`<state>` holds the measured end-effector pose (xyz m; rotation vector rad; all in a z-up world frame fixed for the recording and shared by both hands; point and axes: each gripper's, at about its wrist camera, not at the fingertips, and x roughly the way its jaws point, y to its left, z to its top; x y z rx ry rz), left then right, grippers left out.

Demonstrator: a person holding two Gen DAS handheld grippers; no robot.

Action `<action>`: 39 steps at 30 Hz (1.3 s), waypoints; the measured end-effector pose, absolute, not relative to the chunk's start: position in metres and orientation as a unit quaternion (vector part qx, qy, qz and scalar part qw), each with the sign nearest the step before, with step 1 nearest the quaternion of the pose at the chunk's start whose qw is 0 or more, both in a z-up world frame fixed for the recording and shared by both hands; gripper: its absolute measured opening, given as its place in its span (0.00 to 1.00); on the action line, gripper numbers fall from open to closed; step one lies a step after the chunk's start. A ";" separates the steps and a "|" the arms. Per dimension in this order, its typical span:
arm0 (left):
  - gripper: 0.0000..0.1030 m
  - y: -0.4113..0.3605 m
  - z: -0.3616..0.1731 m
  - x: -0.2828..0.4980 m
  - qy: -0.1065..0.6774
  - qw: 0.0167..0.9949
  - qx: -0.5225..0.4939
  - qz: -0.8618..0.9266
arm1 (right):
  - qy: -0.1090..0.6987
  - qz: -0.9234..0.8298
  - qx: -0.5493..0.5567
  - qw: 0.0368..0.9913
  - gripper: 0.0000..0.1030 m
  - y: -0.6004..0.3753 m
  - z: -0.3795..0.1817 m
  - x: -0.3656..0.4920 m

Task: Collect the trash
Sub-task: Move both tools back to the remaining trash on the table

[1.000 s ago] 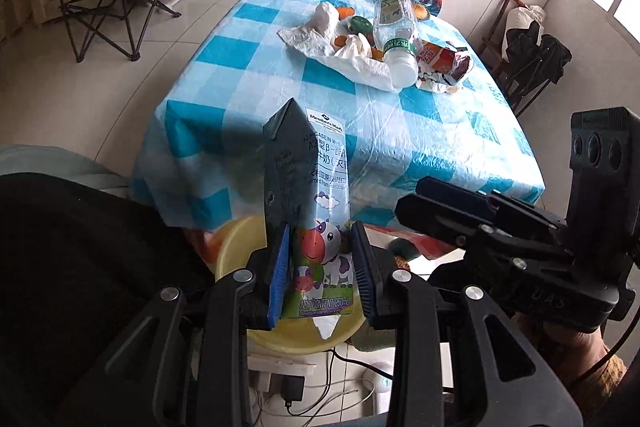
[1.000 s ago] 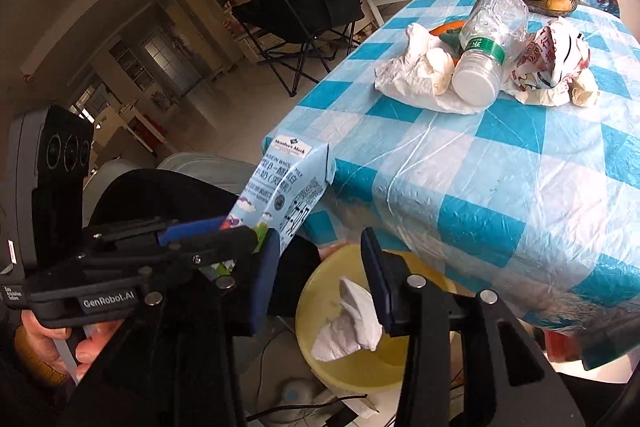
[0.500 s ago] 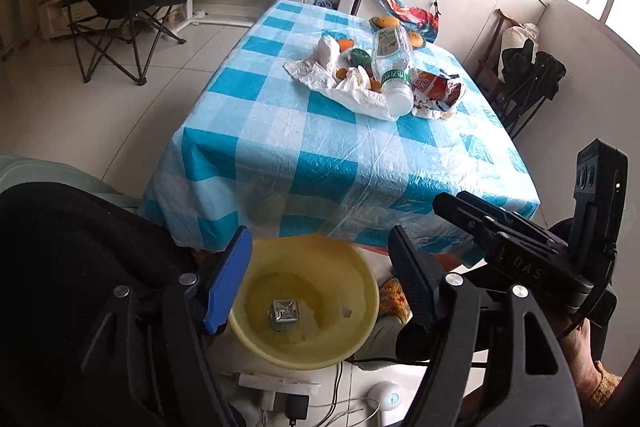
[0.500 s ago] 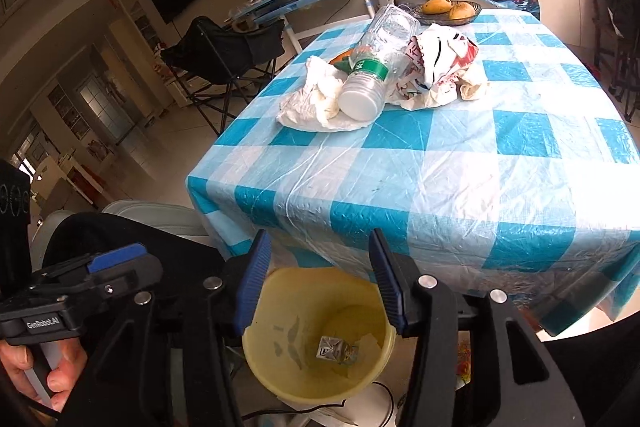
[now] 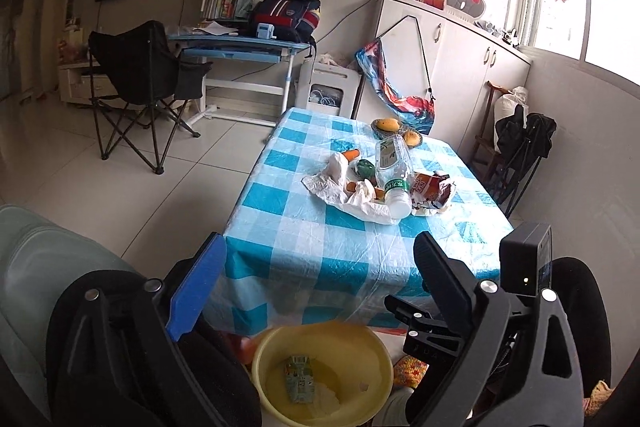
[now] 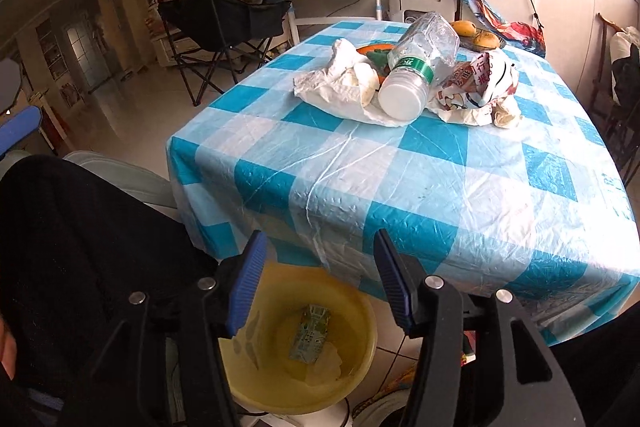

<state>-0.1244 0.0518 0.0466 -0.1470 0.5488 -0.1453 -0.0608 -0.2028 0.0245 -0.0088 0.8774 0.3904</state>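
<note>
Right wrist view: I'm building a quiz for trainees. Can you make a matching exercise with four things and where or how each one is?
Things:
1. milk carton
2. plastic bottle
3. yellow basin
4. right tool

States:
A. lying on its side on the table, cap toward the camera
B. open, holding nothing
C. on the floor below the table edge
D. lying flat inside the basin

Pairs: 1-D, 2-A, 3-C, 4-B

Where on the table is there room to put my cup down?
The near half of the checkered tablecloth is bare, from the front edge up to the trash pile. The far middle is crowded: plastic bottle, white crumpled bag, snack wrapper.
</note>
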 end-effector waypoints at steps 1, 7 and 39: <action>0.89 0.051 0.047 -0.125 0.268 0.958 -0.071 -0.072 | 0.421 0.190 -0.009 0.887 0.53 -0.201 0.024 -0.061; 0.90 0.044 0.047 -0.127 0.258 0.962 -0.051 -0.070 | 0.423 0.197 -0.028 0.884 0.54 -0.192 0.020 -0.063; 0.91 0.020 -0.001 0.061 0.432 0.900 -0.042 -0.025 | 0.321 0.162 0.091 0.929 0.50 -0.307 0.083 0.003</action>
